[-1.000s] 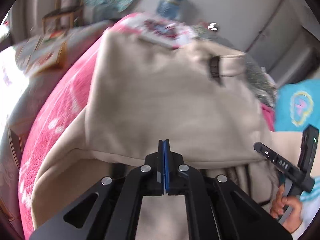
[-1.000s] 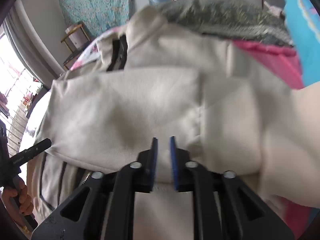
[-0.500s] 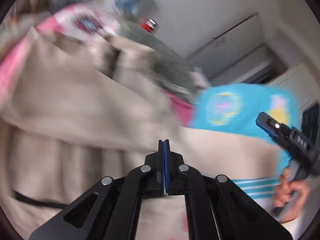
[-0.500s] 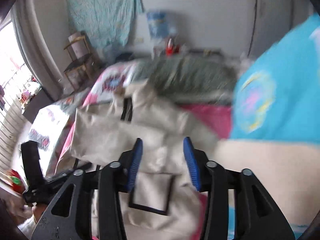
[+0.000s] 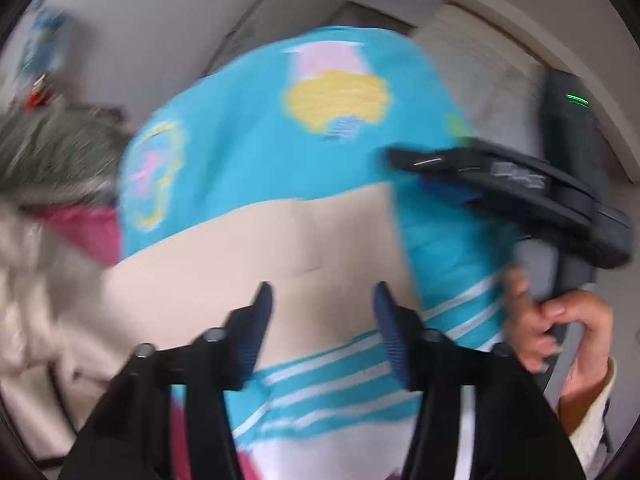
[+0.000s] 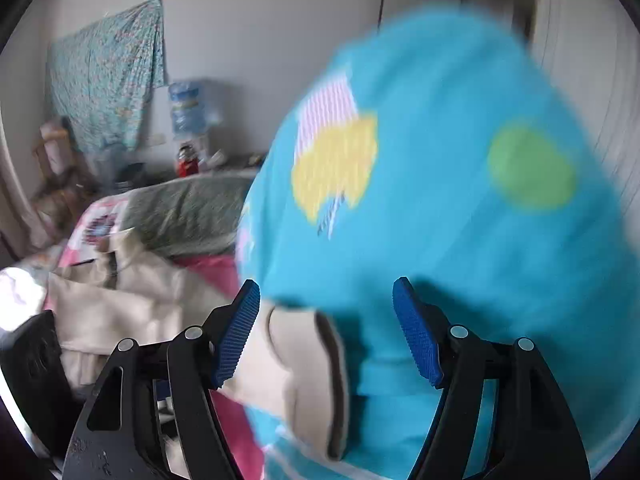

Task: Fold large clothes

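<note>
A beige garment (image 6: 132, 300) lies folded on the pink bedspread (image 6: 212, 268), at the left in both views; it also shows in the left wrist view (image 5: 36, 280). A beige flap (image 5: 260, 252) of it reaches toward a large turquoise cloth (image 6: 440, 208) with yellow and green patches, also in the left wrist view (image 5: 280, 148). My left gripper (image 5: 322, 308) is open and empty, facing the flap. My right gripper (image 6: 326, 308) is open and empty, in front of the turquoise cloth. The right gripper's body (image 5: 520, 184) shows at the right in the left wrist view. Both views are blurred.
A grey-green blanket (image 6: 188, 208) lies behind the beige garment. A water bottle (image 6: 188, 106) and small items stand on a far surface. A patterned cloth (image 6: 104, 76) hangs on the wall. A wardrobe (image 5: 480, 64) stands at the right.
Both grippers have let go of the beige garment and opened. Both swung right, away from it, toward the turquoise cloth.
</note>
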`<action>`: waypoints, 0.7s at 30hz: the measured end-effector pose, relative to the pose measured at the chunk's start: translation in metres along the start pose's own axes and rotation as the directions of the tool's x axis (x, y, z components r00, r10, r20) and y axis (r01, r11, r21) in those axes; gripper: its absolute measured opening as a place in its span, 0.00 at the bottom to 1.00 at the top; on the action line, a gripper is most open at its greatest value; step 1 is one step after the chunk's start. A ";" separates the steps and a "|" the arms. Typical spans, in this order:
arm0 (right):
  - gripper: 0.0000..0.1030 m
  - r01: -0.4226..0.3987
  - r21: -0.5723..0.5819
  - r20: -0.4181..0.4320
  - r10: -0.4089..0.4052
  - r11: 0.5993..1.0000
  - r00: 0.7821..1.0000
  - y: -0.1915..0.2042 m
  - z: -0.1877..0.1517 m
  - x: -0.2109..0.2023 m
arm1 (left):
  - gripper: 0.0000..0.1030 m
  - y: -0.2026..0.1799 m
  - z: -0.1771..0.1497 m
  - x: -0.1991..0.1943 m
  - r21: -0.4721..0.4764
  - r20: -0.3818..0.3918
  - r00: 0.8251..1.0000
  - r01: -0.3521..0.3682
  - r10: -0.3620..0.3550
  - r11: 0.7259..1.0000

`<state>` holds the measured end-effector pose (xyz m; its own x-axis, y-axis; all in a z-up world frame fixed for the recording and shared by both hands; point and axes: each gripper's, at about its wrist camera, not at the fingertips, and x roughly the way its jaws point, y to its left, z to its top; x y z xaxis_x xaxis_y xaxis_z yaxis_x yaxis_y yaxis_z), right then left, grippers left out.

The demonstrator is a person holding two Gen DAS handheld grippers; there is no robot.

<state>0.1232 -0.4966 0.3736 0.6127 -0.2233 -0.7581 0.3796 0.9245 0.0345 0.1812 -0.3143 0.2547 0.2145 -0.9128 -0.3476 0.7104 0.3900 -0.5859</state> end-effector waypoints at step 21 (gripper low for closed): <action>0.05 -0.286 0.030 -0.192 0.286 0.958 0.939 0.045 -0.003 0.039 | 0.10 -0.011 0.013 0.042 -0.033 -0.018 0.990 -0.139 0.139 0.990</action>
<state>0.1620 -0.4631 0.3436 0.5504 0.1144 -0.8270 0.2093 0.9400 0.2693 0.1912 -0.3584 0.2566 0.2992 -0.8475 -0.4384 0.6508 0.5173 -0.5558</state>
